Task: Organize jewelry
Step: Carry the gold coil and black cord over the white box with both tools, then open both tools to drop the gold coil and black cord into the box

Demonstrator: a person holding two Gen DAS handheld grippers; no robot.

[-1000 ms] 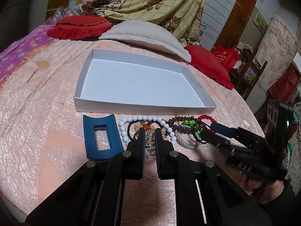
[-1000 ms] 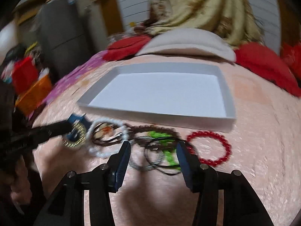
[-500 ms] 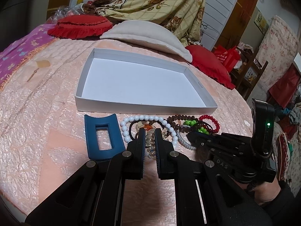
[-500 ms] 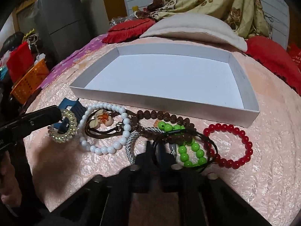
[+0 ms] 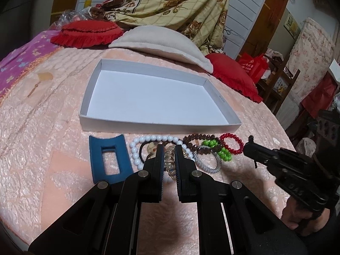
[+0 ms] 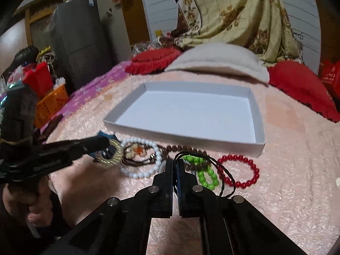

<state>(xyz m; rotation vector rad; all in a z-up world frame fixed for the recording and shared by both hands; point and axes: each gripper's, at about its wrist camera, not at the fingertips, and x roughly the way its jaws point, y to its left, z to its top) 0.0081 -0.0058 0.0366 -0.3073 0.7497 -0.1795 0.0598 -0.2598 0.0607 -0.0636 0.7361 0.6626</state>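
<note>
Item: your left gripper [image 5: 169, 156], fingers closed on the clear spiral hair tie [image 5: 169, 163], which sat between the pads just over the white bead bracelet [image 5: 148, 140]. Item: your right gripper [image 6: 174, 167], fingers pinched together on the black cord loop [image 6: 223, 170], the loop trailing to the right over the green bead bracelet [image 6: 205, 176]; whether the cord was clear of the bedspread could not be judged from that blurred view. Item: white tray [image 5: 223, 104], bare inside, directly ahead of both grippers, its long axis running left to right, its near wall just beyond the jewelry row. Item: blue clip [image 5: 108, 159] at the row's left end, red bead bracelet [image 6: 240, 170] at its right. Room: the tray's whole floor lay free; the near wall likely needed clearing first.
</note>
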